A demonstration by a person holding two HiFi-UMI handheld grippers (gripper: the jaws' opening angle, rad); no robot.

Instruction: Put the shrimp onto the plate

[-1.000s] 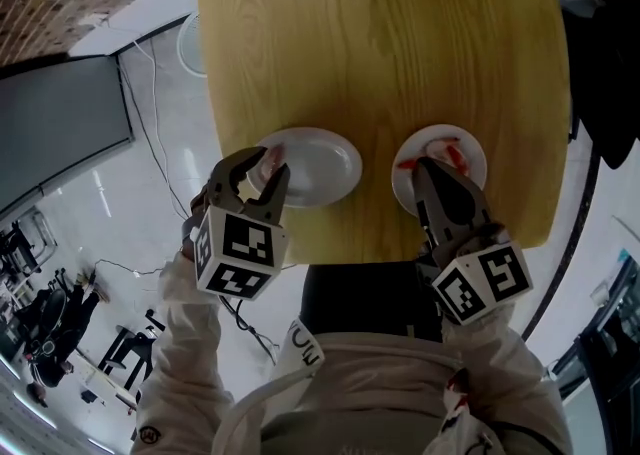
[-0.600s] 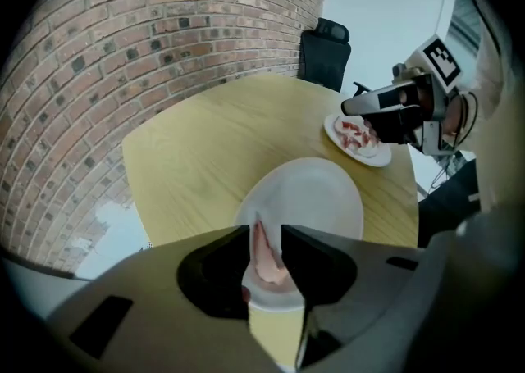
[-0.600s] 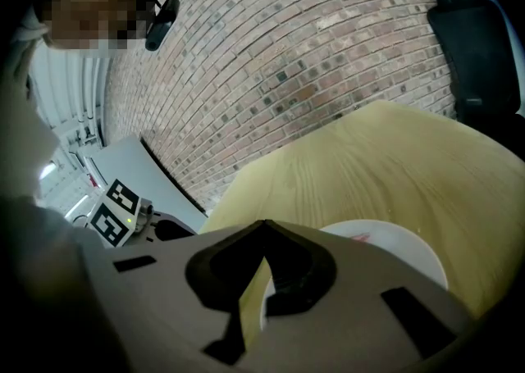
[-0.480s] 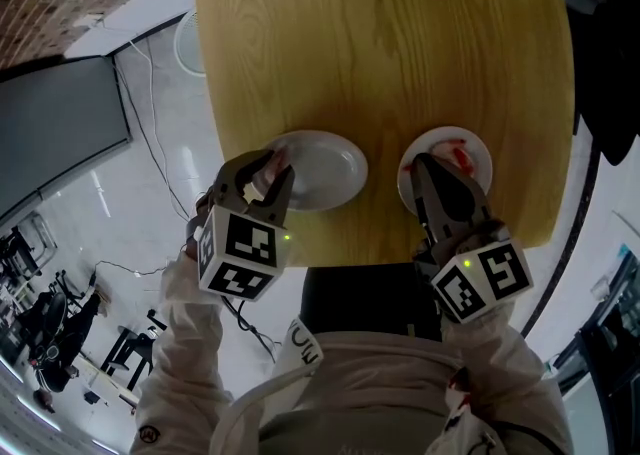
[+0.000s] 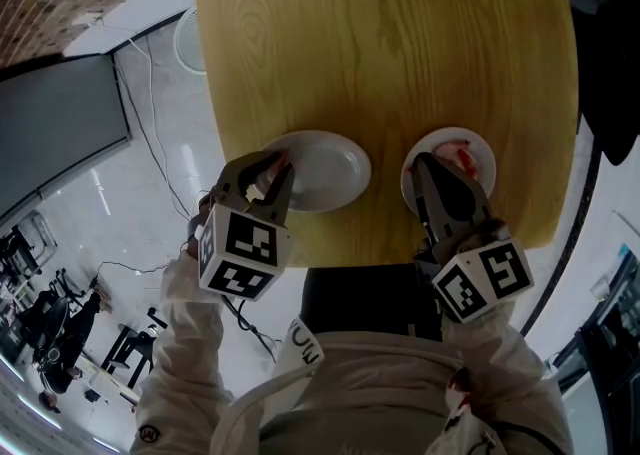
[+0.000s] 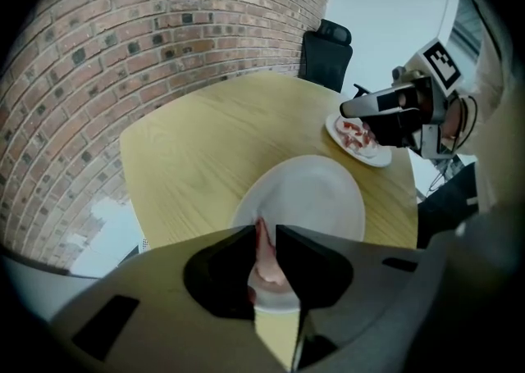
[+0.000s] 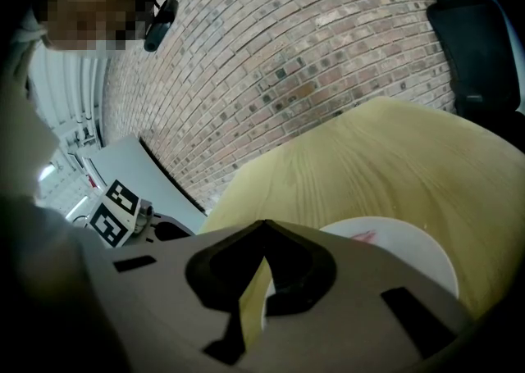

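Left gripper view: my left gripper jaws are closing to a narrow gap on the shrimp, its long axis along the jaws, over the white plate near rim, with the plate centre straight ahead; the right gripper is pinched closed and farther off.

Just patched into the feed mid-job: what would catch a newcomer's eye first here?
A pink shrimp sits between the closing jaws of the left gripper, over the near rim of the white plate. To its right on the wooden table, a second plate holds red-and-white shrimp pieces, with the right gripper, jaws shut and empty, at its near edge.
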